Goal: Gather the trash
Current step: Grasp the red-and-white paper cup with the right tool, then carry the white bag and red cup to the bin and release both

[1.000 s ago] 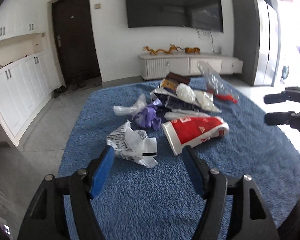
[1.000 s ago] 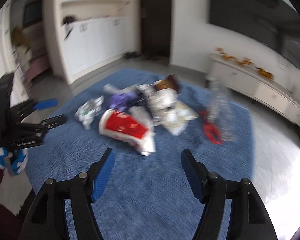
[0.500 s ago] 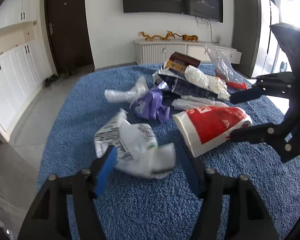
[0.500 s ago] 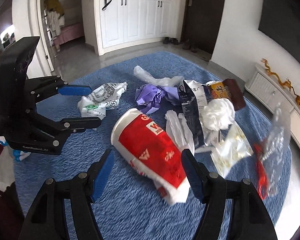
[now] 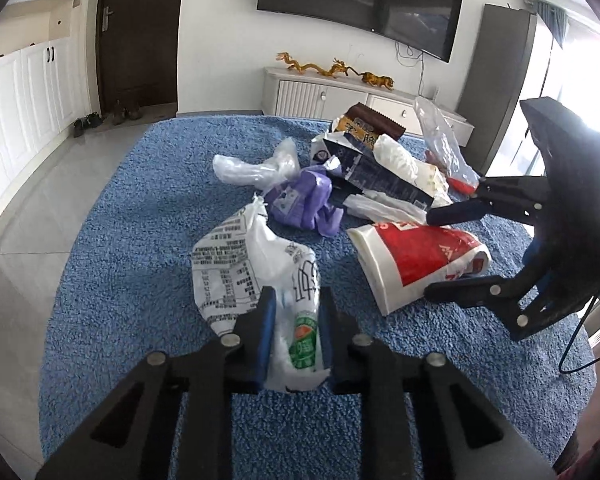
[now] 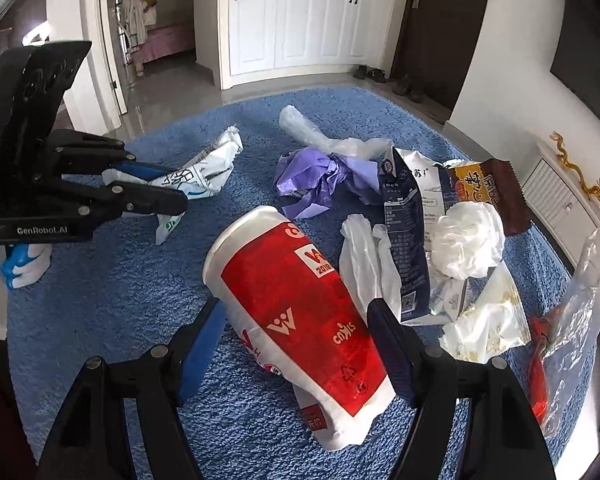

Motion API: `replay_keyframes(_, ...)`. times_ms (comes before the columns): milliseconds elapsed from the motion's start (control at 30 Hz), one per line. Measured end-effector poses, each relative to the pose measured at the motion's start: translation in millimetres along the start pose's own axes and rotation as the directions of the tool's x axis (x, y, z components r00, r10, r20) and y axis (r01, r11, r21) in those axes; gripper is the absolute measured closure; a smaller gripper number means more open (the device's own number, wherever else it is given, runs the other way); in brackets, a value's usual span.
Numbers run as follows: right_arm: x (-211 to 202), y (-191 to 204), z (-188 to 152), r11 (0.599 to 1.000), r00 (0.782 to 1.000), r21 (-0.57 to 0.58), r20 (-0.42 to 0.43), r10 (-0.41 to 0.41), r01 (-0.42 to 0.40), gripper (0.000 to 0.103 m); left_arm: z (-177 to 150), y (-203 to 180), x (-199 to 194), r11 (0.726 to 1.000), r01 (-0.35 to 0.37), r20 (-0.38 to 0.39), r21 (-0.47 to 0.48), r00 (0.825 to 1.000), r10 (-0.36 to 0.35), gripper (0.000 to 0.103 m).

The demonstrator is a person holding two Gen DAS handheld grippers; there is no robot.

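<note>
Trash lies on a round blue rug (image 5: 132, 248). My left gripper (image 5: 296, 316) is shut on a crumpled white printed plastic wrapper (image 5: 244, 272), also seen in the right wrist view (image 6: 204, 172). My right gripper (image 6: 296, 320) is open, its fingers on either side of a crushed red and white paper cup (image 6: 296, 312) that lies on its side; the cup also shows in the left wrist view (image 5: 416, 256). From the left wrist view the right gripper (image 5: 440, 256) straddles the cup. A purple bag (image 6: 316, 180) lies beyond.
More trash lies behind: clear plastic bag (image 5: 256, 168), dark blue pouch (image 6: 404, 236), white tissue ball (image 6: 468, 240), brown snack wrapper (image 6: 488, 188), clear bag with red piece (image 6: 568, 320). A TV cabinet (image 5: 340, 96) and white cupboards (image 6: 300, 20) stand around the rug.
My left gripper has moved in and closed on the white printed wrapper. My right gripper has moved forward so its open fingers flank the red cup.
</note>
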State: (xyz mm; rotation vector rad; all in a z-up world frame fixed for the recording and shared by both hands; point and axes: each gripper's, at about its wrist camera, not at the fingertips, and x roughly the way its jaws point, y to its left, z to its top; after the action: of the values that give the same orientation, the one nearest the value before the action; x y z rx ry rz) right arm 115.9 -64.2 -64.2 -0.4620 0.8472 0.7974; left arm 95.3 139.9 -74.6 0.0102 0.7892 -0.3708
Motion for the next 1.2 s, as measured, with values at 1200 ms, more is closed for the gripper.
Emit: replay_keyframes(1200,-160.4,-32.3,-95.7,0.916,0.962,0.385,0.187,-0.198,0.113,0.057,24.1,-66.0,-71.5,0.995,0.071,0.105,0.066,0.991,-0.078,0.088)
